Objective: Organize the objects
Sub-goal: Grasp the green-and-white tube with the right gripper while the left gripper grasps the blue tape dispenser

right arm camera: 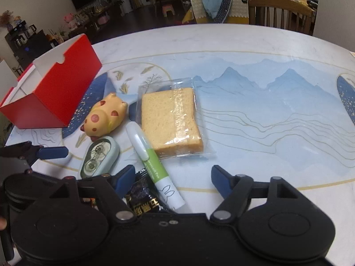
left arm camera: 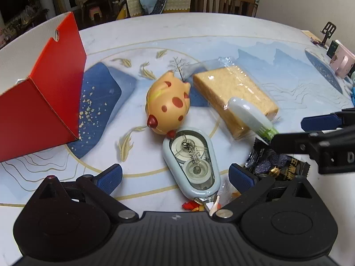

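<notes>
A pale blue correction tape (left arm camera: 192, 164) lies between the open fingers of my left gripper (left arm camera: 175, 175), untouched. Beyond it lie a yellow spotted pig toy (left arm camera: 167, 105), wrapped bread (left arm camera: 233, 93) and a white-green pen (left arm camera: 250, 117). An open red box (left arm camera: 42, 97) stands at the left. My right gripper (right arm camera: 173, 180) is open over the pen (right arm camera: 153, 161) and a black snack packet (right arm camera: 142, 197). The right wrist view also shows the bread (right arm camera: 170, 122), the pig toy (right arm camera: 104, 117), the tape (right arm camera: 98, 157) and the box (right arm camera: 55, 93).
The table (right arm camera: 266, 88) has a blue mountain-pattern cover. Small items, a phone stand (left arm camera: 328, 33) and a pink case (left arm camera: 342, 62), sit at its far right edge. A wooden chair (right arm camera: 281, 11) stands behind the table. An orange wrapper (left arm camera: 193, 206) lies under my left gripper.
</notes>
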`<state>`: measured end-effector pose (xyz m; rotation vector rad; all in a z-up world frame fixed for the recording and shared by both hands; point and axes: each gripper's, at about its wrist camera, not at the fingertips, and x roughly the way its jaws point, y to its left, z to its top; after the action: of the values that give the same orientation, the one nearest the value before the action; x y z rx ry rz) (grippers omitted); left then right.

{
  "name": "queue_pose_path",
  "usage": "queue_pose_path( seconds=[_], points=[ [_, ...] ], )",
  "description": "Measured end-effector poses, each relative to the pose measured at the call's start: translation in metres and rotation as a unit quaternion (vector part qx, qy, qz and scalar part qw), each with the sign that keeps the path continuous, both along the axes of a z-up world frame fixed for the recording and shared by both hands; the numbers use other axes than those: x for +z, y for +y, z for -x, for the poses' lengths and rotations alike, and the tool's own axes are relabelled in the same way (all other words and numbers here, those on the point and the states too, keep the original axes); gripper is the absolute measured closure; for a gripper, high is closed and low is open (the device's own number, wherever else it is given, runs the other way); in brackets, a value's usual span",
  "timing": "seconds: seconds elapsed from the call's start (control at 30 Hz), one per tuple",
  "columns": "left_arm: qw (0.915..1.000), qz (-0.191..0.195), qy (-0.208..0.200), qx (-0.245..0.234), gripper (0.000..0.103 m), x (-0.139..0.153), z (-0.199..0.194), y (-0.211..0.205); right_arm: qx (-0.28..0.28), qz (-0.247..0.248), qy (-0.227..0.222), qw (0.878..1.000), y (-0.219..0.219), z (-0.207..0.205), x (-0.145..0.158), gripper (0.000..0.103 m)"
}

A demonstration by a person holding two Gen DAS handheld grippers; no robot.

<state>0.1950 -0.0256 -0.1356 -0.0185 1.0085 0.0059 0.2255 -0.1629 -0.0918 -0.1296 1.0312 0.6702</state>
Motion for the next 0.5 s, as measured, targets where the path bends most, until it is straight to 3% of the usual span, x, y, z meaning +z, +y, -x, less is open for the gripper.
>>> queue_pose_path(
  seconds=[0.5],
  points=[
    [0.9999,-0.007,-0.004,0.006,0.002,-0.005,-0.006,-0.002,0.009,0.003,0.038,0.999,0.018,-0.008,-0.015,0.065]
  ],
)
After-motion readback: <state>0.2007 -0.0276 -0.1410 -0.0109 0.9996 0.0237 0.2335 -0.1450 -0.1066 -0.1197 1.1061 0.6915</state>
